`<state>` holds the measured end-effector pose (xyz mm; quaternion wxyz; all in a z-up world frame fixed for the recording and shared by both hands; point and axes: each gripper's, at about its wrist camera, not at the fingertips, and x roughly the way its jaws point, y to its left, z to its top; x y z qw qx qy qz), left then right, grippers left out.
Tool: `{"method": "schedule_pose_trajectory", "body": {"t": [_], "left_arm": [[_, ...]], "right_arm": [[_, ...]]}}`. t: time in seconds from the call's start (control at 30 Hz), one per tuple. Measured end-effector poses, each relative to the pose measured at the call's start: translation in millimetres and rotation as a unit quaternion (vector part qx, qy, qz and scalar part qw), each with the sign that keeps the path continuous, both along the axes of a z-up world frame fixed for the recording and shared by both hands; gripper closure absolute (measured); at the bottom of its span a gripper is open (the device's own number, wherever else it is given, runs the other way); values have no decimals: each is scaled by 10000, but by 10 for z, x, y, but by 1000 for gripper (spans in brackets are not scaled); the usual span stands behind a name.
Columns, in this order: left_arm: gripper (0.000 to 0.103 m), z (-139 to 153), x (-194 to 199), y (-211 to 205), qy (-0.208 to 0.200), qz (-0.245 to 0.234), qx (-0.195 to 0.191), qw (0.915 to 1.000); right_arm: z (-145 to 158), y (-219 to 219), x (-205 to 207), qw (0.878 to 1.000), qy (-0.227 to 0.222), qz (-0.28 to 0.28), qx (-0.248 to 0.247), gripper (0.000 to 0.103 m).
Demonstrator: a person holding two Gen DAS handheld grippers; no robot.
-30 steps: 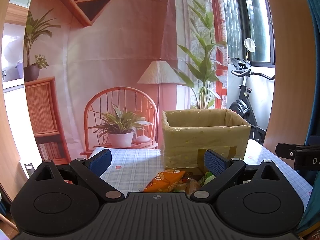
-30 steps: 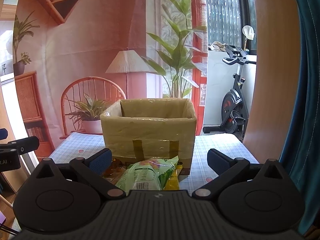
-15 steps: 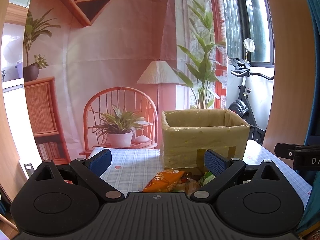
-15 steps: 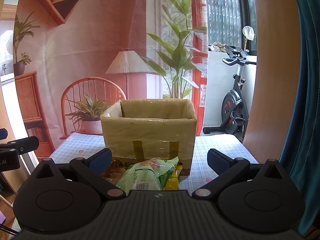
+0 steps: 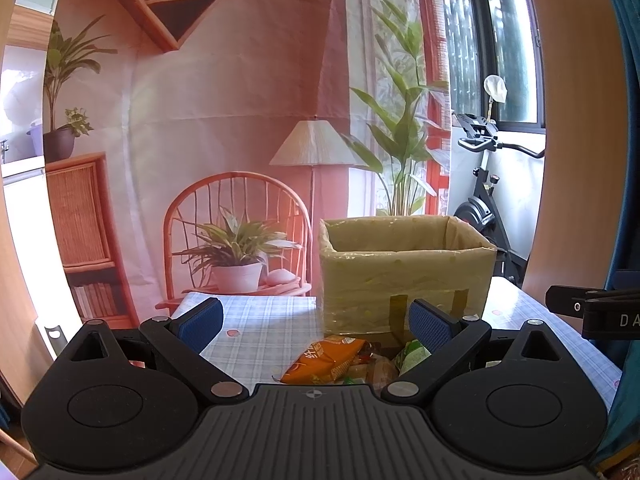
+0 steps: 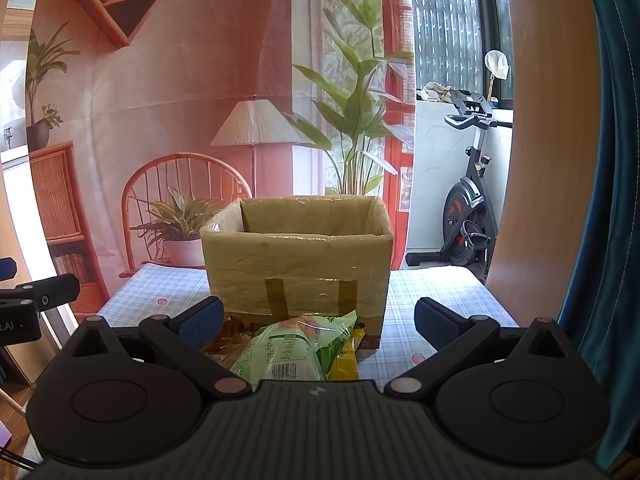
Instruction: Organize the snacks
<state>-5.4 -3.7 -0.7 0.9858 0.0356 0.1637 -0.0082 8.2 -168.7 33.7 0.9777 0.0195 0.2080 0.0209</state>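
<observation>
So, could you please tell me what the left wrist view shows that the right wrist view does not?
Only the left wrist view shows the orange snack bag. Only the right wrist view shows the green snack bag face-on, with a yellow packet beside it. Both show the open cardboard box on the checked tablecloth, and each tool open and empty: left, right.

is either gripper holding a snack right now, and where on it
Nothing is held. The left gripper and right gripper both have their jaws spread wide, with the orange bag and green bag lying loose on the table.
</observation>
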Motion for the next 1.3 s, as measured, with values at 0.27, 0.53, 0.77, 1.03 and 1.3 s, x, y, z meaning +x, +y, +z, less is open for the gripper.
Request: {"method": "schedule_pose_trajectory", "body": {"t": [0.27, 0.53, 0.77, 1.03, 1.3], "left_arm": [[3, 1, -1, 8, 11, -26, 3, 10000], [3, -9, 18, 17, 53, -8, -21, 10000], [3, -13, 33, 29, 102, -24, -63, 9999], [3, -101, 186, 150, 397, 3, -322, 9987], [3, -339, 564, 406, 742, 237, -469, 9959]], "right_arm": [[-14, -4, -1, 10000, 16, -1, 4, 0], [-15, -6, 0, 10000, 21, -3, 4, 0], [-72, -27, -16, 10000, 60, -15, 66, 0], [-140, -95, 49, 9997, -2, 189, 158, 0], [-301, -289, 360, 9997, 58, 22, 218, 0]]}}
